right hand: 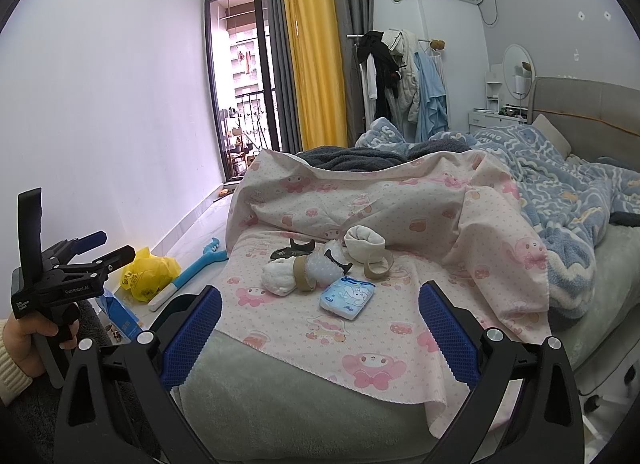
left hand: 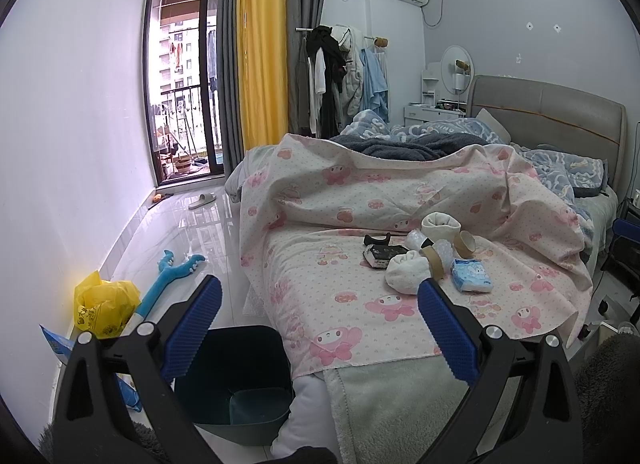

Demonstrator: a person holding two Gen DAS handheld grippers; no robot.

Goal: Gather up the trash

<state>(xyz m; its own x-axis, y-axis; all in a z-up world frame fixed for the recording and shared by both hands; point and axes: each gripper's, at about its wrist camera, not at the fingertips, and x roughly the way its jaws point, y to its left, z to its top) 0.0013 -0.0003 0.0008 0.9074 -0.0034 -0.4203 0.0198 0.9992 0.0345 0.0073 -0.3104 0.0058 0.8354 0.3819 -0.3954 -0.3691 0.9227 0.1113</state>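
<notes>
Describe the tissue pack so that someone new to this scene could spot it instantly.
Start at the pink cartoon-print sheet on the bed's foot. A cluster of trash sits there; the tissue pack lies nearest the camera. It alone is flat, blue and white.

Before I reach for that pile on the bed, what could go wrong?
The scraps lie packed together: the cardboard tape ring leans on the white wad, so one grab may drag both. The tissue pack may not be trash. The bin sits on the floor beside the bed; a loose release could miss it.
</notes>
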